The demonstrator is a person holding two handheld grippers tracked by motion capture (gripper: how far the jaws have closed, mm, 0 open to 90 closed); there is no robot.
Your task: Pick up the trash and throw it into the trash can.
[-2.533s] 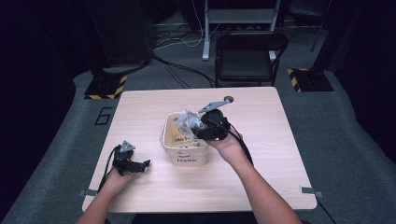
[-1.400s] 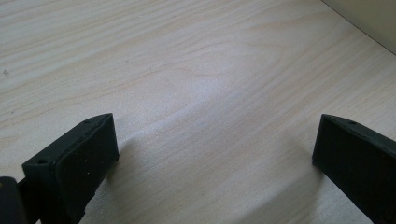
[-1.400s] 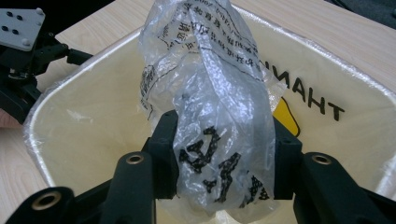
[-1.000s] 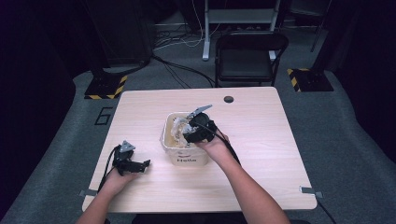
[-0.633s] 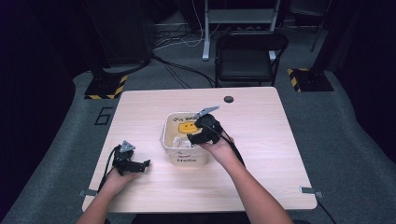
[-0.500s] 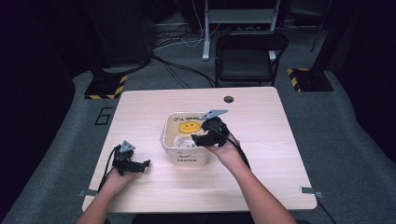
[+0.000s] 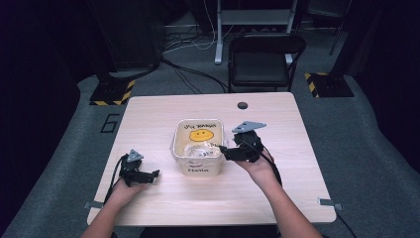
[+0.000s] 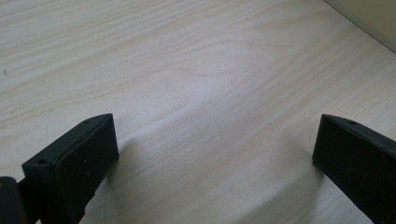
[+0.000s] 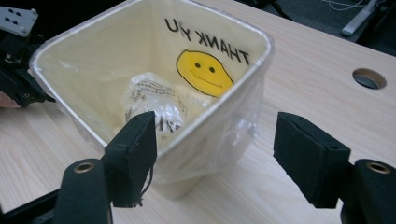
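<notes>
A cream bin (image 7: 179, 148) lined with a clear bag that bears a yellow smiley and "THANK YOU" stands mid-table. Crumpled clear plastic (image 7: 196, 150) lies in its bottom, seen as crumpled plastic (image 9: 152, 100) in the right gripper view. My right gripper (image 7: 225, 151) is open just right of the bin, jaws pointing at its rim. In the right gripper view the bin's (image 9: 224, 126) near corner stands between the spread jaws of my right gripper (image 9: 217, 156). My left gripper (image 7: 153, 175) rests open on the table left of the bin, and in its own view the left gripper (image 8: 210, 158) has bare wood between its fingers.
A round cable hole (image 7: 242, 105) sits in the wooden table (image 7: 277, 124) behind the bin. A black chair (image 7: 265, 59) stands beyond the far edge. Bare wood lies around both hands. The left gripper (image 9: 18, 60) shows past the bin in the right gripper view.
The right gripper reached into the bin with the crumpled plastic, let it go, and drew back to the bin's right side. The left gripper stayed put.
</notes>
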